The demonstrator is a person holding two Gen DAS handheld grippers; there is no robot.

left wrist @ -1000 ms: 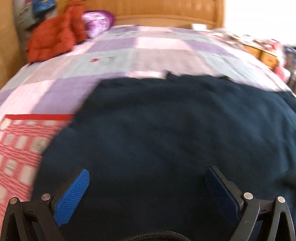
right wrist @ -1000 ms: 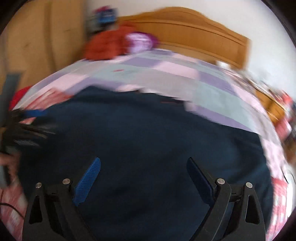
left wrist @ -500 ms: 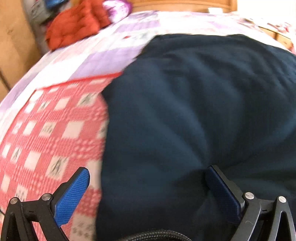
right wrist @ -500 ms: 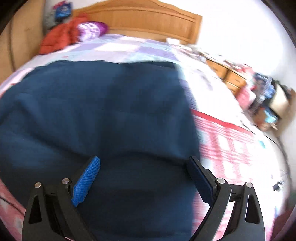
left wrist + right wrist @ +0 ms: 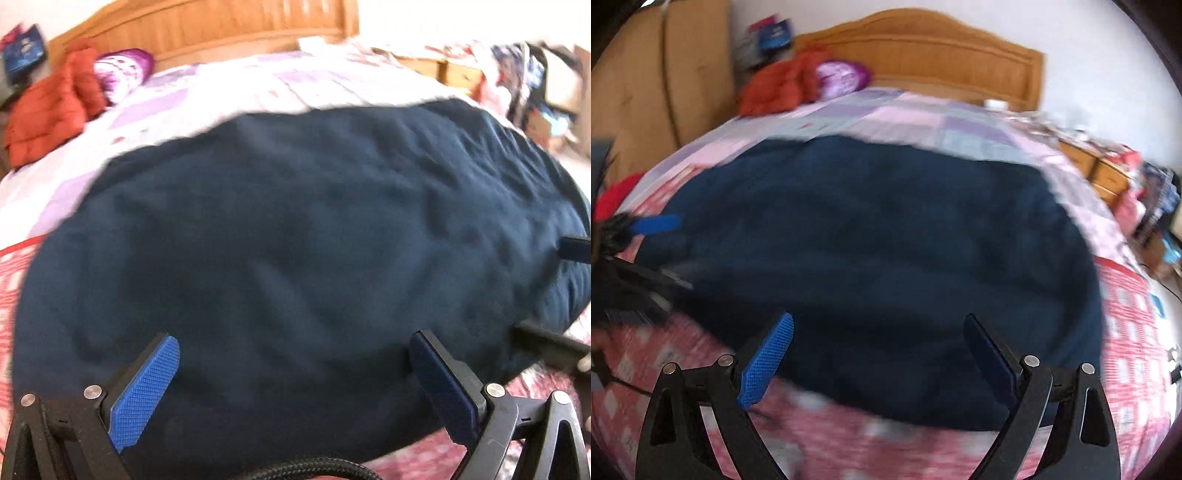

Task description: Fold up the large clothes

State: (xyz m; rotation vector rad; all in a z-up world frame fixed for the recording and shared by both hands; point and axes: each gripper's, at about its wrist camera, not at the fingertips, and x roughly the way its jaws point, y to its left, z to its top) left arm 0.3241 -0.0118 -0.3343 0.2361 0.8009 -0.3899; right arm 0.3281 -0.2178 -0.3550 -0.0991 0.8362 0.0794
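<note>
A large dark navy garment (image 5: 295,240) lies spread flat across the bed, and it also shows in the right wrist view (image 5: 886,240). My left gripper (image 5: 295,373) is open and empty, hovering over the garment's near part. My right gripper (image 5: 879,350) is open and empty over the garment's near edge. The right gripper's fingers (image 5: 572,248) show at the right edge of the left wrist view. The left gripper (image 5: 650,254) shows at the left edge of the right wrist view, by the garment's left side.
The bed has a purple patchwork cover (image 5: 923,122) and a red checked blanket (image 5: 1126,332) near me. A red jacket (image 5: 51,107) and a purple pillow (image 5: 122,72) lie by the wooden headboard (image 5: 942,55). Cluttered wooden drawers (image 5: 1104,173) stand to the right.
Both views have swung back toward the garment's middle. The left view turned right from the garment's left edge, the right view turned left from its right edge. Both grippers stayed open.
</note>
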